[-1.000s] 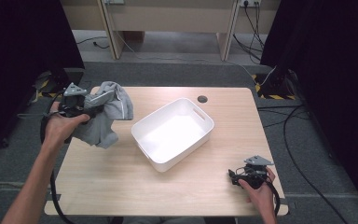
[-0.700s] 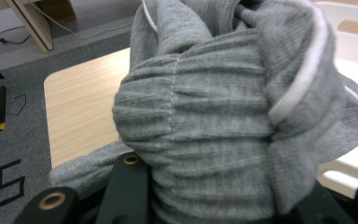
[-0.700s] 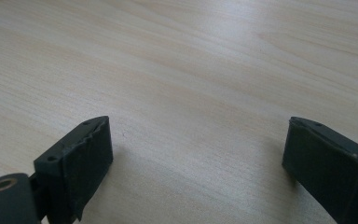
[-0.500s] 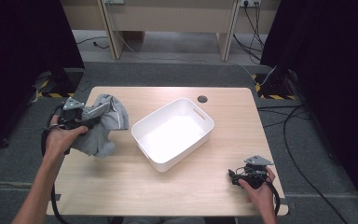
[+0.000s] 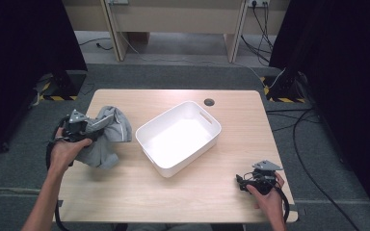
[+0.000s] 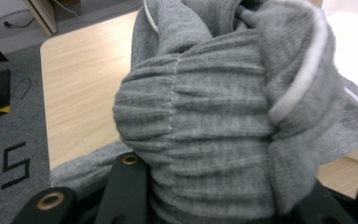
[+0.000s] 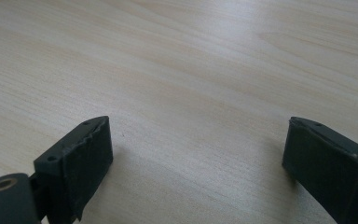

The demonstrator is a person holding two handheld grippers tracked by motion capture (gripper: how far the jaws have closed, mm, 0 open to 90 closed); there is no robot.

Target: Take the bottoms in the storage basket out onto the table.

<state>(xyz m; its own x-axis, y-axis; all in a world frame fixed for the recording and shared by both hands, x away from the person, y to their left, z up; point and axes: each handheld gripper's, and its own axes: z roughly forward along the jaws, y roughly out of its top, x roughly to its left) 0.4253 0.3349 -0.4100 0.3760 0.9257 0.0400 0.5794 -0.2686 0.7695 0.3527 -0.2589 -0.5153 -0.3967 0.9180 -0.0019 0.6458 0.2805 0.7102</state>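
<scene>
Pale wood table (image 5: 125, 192), grey carpet (image 5: 9, 159), dark curtains (image 5: 24, 43).

1. Grey knit garment (image 5: 105, 137), ribbed, with white piping along a seam (image 6: 303, 70).
2. It was bunched into a crumpled heap, folds overlapping.
3. It lay at the desk's left edge, its lower part on the wood, just left of the white bin.

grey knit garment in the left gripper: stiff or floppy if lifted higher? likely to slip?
Probably floppy: the grey knit garment bunches and sags onto the table from the left gripper. Likely light, soft ribbed fabric. Slipping seems unlikely; a thick wad fills the jaws.
</scene>
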